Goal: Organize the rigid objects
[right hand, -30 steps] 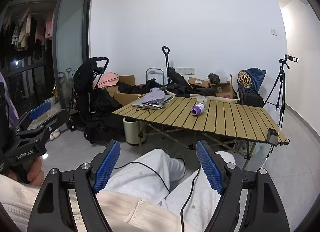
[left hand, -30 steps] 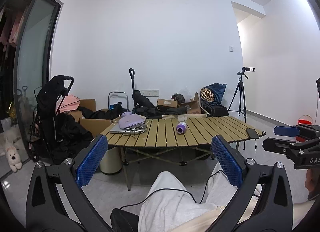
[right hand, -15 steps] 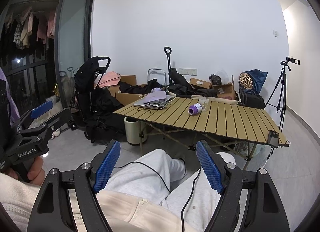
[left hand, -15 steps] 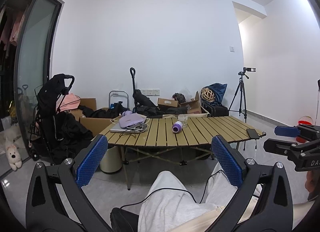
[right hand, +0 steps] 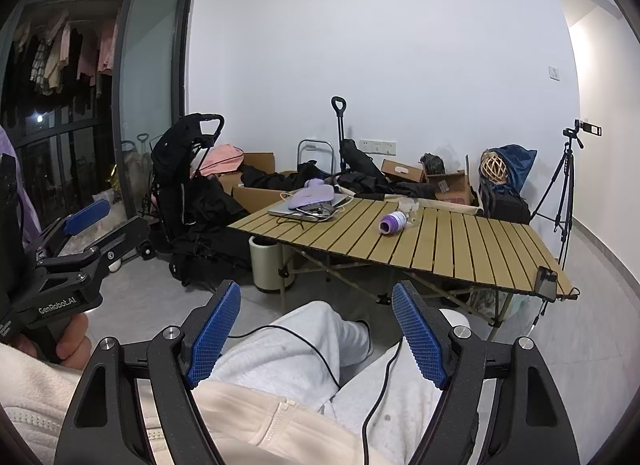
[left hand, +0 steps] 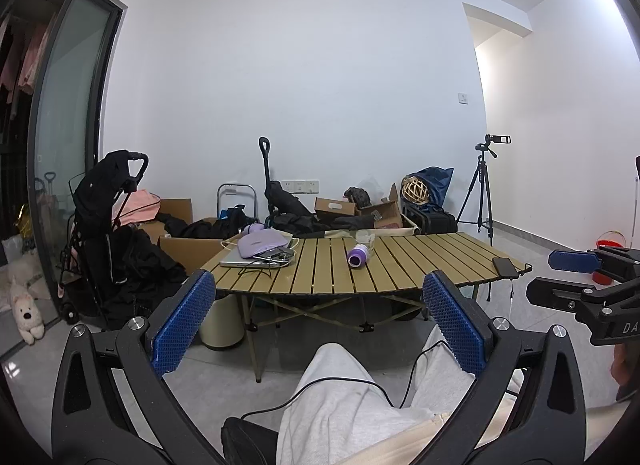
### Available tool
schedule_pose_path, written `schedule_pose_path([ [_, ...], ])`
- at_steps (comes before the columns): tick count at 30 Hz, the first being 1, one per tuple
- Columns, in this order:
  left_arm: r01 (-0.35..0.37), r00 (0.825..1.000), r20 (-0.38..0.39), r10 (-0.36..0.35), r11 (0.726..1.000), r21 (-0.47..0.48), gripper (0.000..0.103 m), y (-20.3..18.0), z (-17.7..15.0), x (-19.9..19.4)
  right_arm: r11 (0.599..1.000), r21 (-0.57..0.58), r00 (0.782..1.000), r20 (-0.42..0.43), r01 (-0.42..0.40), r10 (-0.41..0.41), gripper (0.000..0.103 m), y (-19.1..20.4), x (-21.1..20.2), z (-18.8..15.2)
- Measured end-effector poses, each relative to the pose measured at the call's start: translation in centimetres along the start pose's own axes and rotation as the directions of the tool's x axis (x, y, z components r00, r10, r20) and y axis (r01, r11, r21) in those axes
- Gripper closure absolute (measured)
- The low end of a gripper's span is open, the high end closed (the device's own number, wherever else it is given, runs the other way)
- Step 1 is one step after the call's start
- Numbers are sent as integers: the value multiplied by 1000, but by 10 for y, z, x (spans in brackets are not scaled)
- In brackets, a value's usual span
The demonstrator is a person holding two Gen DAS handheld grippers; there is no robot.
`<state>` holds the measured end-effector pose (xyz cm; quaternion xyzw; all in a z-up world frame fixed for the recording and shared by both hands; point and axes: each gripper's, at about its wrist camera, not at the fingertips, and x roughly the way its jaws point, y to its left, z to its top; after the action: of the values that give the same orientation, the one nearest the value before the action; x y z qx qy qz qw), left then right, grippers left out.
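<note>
- Right now I hold both tools wide and empty: left tool, right tool.
- Purple bottle lies on its side mid-tabletop, well ahead; right tool looks nearer.

My left camera sits low above my lap, looking forward between the wide-spread pads of the left gripper and facing the table nearly square-on from well back. The right gripper pokes in at its right edge. My right camera looks out between the right gripper's own parted pads from the same low seat, turned a little leftward, so the table runs off diagonally. The left gripper shows at its left edge. Both views share the table, the tripod and the back wall.
</note>
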<state>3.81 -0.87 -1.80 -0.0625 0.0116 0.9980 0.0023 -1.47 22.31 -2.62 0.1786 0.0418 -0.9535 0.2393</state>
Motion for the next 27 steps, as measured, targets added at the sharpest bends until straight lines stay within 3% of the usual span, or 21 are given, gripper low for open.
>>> schedule_pose_path([
  [27, 6, 1000, -5, -6, 1000, 1, 0, 1, 0, 2, 1000, -2, 1000, -9, -7, 7, 20, 2, 1, -1],
])
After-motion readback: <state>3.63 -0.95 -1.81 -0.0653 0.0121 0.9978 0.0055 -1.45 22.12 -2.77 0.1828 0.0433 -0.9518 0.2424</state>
